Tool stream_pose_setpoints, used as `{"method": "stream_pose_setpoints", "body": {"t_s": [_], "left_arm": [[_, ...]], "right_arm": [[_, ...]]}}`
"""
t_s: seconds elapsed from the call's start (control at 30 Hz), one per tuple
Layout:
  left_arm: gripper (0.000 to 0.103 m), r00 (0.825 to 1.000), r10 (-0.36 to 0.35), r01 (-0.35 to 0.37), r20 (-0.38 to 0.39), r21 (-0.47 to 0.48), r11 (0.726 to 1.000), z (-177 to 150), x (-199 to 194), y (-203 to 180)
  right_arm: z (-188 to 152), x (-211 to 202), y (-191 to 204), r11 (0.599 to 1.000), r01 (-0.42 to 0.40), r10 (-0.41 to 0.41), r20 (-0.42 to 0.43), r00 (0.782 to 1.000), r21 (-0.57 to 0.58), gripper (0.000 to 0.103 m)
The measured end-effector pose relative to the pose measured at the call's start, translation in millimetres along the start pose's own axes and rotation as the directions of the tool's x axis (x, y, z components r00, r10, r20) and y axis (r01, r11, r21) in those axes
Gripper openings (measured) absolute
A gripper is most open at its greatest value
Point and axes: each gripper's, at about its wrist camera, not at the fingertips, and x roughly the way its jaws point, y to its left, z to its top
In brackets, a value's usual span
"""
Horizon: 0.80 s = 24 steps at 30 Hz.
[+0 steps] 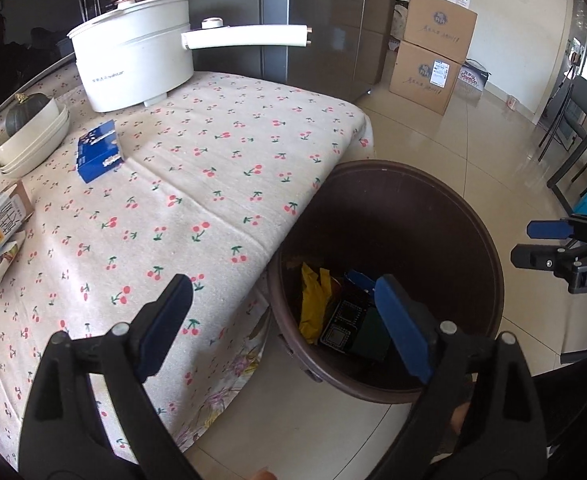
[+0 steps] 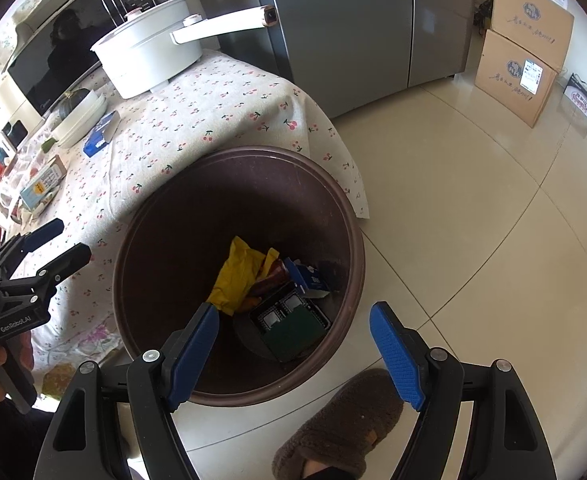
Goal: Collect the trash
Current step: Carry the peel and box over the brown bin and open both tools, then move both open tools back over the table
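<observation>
My left gripper (image 1: 283, 320) has its fingers spread wide with nothing between them; my right gripper (image 2: 293, 344) also stands open and empty above the brown bin (image 2: 141, 216). The bin's near rim is cut off behind my fingers. Inside, the trash overlaps: one yellow wrapper (image 2: 235, 276), one dark green box (image 2: 293, 330), one blue carton (image 2: 305, 276), other scraps unclear. One blue box (image 1: 99, 152) lies on the surface (image 1: 213, 184).

I see a white pot (image 1: 133, 68) on the cherry-print surface (image 1: 213, 168), stacked cardboard boxes (image 1: 433, 52) beyond, possibly a squash (image 1: 25, 114) in bowls.
</observation>
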Motion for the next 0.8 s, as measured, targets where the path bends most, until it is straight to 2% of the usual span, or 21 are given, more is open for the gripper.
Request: {"method": "stream_pose_setpoints", "body": {"t_s": [0.37,0.6,0.8], "left_arm": [[0.093,0.996,0.084,-0.082,0.014,-0.102,0.991,-10,-35,54],[0.096,0.988,0.153,-0.145,0.030,-0.179,0.973,-17,-68,101],[0.096,0.975,0.222,-0.209,0.020,-0.253,0.944,-30,-94,148]], "right_arm": [[16,-4,40,0.998,-0.016,0.017,0.019,1.000,-0.055,0.080],[38,-12,96,0.992,-0.056,0.063,0.055,0.997,-0.115,0.082],[54,-13,147,0.982,-0.084,0.099,0.078,0.992,-0.172,0.084]]}}
